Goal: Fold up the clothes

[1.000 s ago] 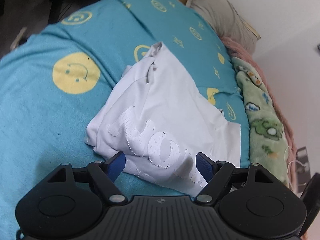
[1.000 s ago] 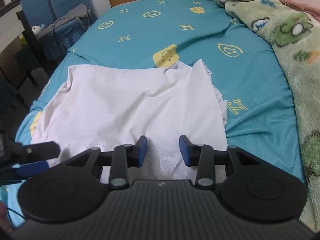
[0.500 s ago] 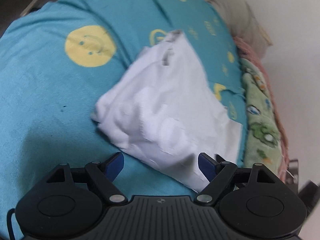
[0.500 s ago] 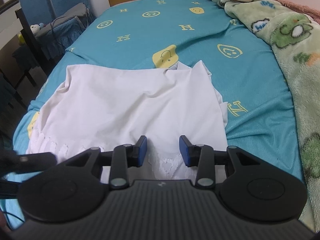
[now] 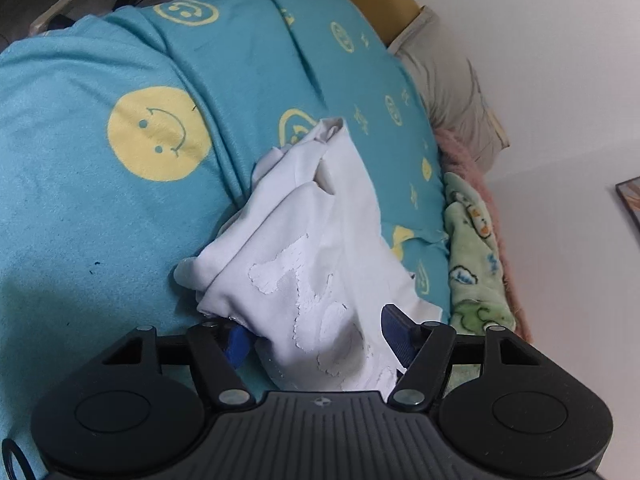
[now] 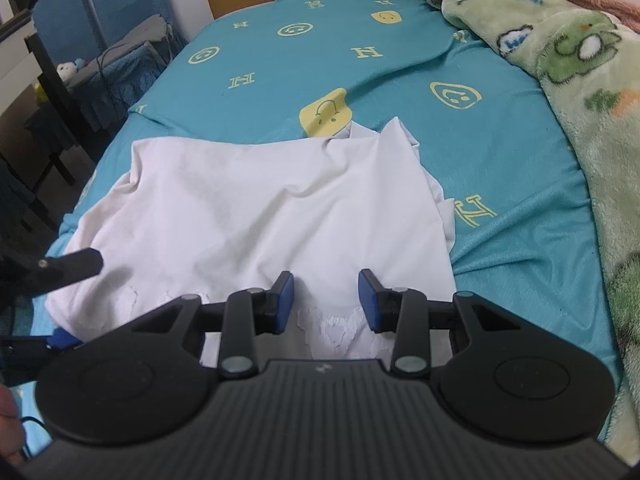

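White shirt (image 6: pixel 256 216) spread across the near part of the bed (image 6: pixel 500 152), close to its near edge, lying on the teal sheet (image 5: pixel 80 208) with yellow smiley faces. Long axis running from the left side of the bed toward the right, parallel to the near edge; the far hem roughly straight, the right end bunched into loose folds not far from the green blanket (image 6: pixel 592 80) at the right side of the bed. Torn-looking white print near the edge closest to the tools.

Left gripper (image 5: pixel 316 338) wide open, jaws standing to both sides of a raised fold at the left end of the shirt; cloth lying between them, one blue pad (image 5: pixel 236 340) partly hidden under the fabric, nothing pinched yet. Right gripper (image 6: pixel 326 300) also open, though less wide, hovering just over the near edge of the shirt toward its right half, holding nothing; contact with the cloth not possible to tell from here.

Probably the moment just before taking hold. Key relation for the coming move: the near edge of the shirt directly in front of both tools, each tool near its own end, so the fold most likely going forward, away from the near edge of the bed, toward the far hem. Left tool already astride the cloth, so nearer to a grasp; right one perhaps needing to come lower first. Risk of catching the sheet together with the shirt.
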`<action>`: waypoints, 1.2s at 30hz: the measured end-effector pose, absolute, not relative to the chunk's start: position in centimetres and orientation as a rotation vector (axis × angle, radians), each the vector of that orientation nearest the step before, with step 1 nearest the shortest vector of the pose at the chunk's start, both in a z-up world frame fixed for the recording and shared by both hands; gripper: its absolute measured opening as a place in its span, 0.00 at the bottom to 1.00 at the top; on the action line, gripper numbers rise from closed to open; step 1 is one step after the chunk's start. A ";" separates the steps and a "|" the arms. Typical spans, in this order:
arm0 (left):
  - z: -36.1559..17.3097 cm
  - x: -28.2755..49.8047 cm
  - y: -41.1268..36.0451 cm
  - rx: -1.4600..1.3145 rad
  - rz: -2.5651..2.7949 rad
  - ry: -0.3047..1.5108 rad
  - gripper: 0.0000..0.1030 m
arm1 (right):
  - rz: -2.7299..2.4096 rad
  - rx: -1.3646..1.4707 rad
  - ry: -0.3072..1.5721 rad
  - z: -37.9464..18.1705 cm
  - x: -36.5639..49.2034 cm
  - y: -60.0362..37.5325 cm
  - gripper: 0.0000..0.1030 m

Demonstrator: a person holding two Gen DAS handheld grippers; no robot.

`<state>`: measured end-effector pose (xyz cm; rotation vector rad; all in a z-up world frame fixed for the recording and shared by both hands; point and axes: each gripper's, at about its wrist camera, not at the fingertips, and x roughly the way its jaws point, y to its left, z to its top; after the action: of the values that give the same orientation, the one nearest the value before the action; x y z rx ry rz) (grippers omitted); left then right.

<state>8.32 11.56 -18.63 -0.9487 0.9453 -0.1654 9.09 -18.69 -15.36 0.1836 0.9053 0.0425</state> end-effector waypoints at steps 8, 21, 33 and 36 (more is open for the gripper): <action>-19.7 9.5 11.1 -0.900 -0.149 0.981 0.32 | 0.110 0.451 0.869 -13.4 7.2 -20.6 0.40; -19.3 9.4 11.2 -0.971 -0.186 0.892 0.15 | 0.371 1.236 1.056 -19.5 5.5 -19.9 0.85; -18.9 9.4 12.0 -1.019 -0.192 0.870 0.14 | -0.106 1.334 0.866 -21.6 4.3 -25.0 0.53; -18.4 8.7 12.3 -1.005 -0.200 0.861 0.14 | -0.115 1.297 0.843 -21.0 4.3 -24.8 0.34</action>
<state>8.72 12.31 -18.41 -1.0046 0.8611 -0.2000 4.29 -24.77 -21.04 1.2971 0.8432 -0.1148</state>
